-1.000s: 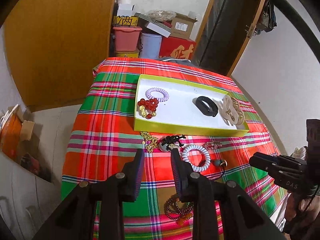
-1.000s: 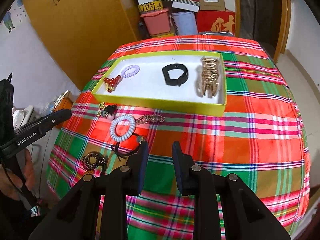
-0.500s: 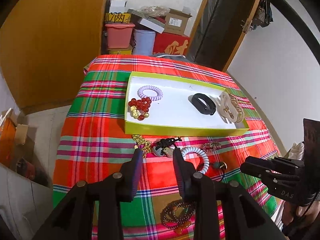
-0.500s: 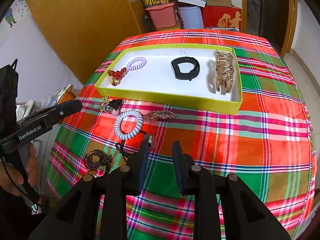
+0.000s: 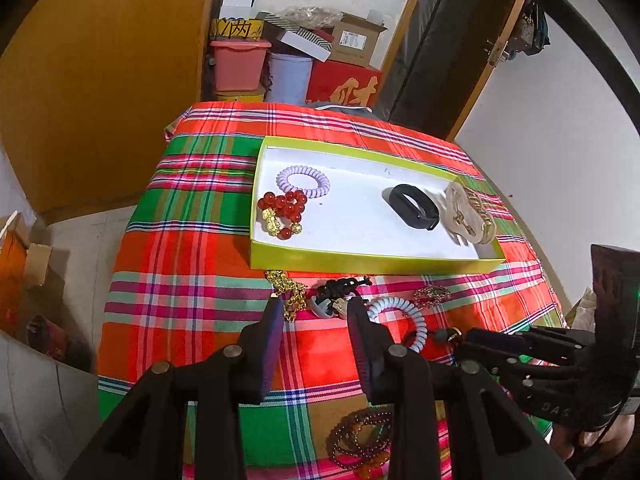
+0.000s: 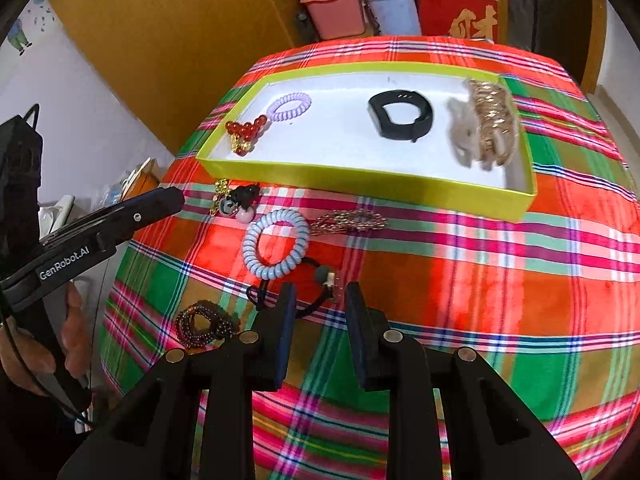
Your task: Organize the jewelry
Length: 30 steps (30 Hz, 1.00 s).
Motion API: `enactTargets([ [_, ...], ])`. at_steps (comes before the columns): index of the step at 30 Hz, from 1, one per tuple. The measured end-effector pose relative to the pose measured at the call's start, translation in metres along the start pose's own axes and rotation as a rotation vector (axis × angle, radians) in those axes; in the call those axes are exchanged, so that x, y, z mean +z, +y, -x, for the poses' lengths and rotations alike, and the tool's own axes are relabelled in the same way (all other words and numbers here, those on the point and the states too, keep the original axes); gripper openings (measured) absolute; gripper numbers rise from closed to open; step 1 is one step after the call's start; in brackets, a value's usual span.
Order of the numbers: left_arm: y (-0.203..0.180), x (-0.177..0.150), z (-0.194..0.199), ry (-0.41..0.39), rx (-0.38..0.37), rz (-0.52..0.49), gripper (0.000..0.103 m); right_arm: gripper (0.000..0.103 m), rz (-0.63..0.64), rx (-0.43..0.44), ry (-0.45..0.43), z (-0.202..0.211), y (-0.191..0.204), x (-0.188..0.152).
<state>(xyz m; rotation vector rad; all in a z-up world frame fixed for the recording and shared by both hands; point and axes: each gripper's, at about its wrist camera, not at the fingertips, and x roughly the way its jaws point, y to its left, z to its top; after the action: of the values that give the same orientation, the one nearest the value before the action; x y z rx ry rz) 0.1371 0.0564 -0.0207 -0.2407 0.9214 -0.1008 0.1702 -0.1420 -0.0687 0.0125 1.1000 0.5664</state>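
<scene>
A yellow-green tray [image 5: 360, 258] [image 6: 360, 178] holds a purple coil tie [image 5: 303, 180], a red bead bracelet [image 5: 282, 216], a black band [image 5: 414, 206] and a beige hair claw [image 5: 470, 214]. In front of it on the cloth lie a gold chain [image 5: 290, 292], a black-and-grey charm [image 5: 334, 298], a light blue coil tie [image 6: 276, 242], a glittery clip [image 6: 348, 220], a black elastic [image 6: 288, 292] and dark beads [image 6: 204, 324]. My left gripper [image 5: 314, 308] is open, just short of the charm. My right gripper [image 6: 318, 294] is open over the black elastic.
The plaid cloth [image 6: 480, 280] covers a small table with drop-offs on all sides. Boxes and tubs [image 5: 288, 60] are stacked behind it beside a wooden cabinet [image 5: 100, 80]. Each gripper shows at the edge of the other's view.
Both grippers have moved forward and down toward the loose jewelry in front of the tray. Both stay open. No jewelry has moved.
</scene>
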Motion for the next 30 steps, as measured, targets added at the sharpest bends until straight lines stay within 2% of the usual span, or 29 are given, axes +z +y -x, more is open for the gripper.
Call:
enactTargets([
  [10,-0.002,0.002,-0.008,0.009,-0.01,-0.006,0.033,0.025,0.001,-0.033,0.036,-0.018,0.003,0.003],
  [12,-0.004,0.003,-0.01,0.01,-0.011,-0.008,0.033,0.013,0.024,-0.067,0.03,-0.018,0.006,0.002],
  [13,-0.005,0.004,-0.011,0.011,-0.014,-0.01,0.033,0.01,0.029,-0.076,0.031,-0.018,0.006,0.002],
  [27,-0.025,0.006,-0.049,0.077,-0.053,-0.057,0.033,0.01,-0.037,-0.126,0.002,0.001,-0.033,-0.008],
  [29,-0.027,0.007,-0.052,0.071,-0.046,-0.073,0.039,0.01,-0.046,-0.126,0.001,0.004,-0.037,-0.01],
  [30,-0.028,0.008,-0.054,0.072,-0.043,-0.076,0.045,0.01,-0.05,-0.126,0.0,0.004,-0.039,-0.01],
])
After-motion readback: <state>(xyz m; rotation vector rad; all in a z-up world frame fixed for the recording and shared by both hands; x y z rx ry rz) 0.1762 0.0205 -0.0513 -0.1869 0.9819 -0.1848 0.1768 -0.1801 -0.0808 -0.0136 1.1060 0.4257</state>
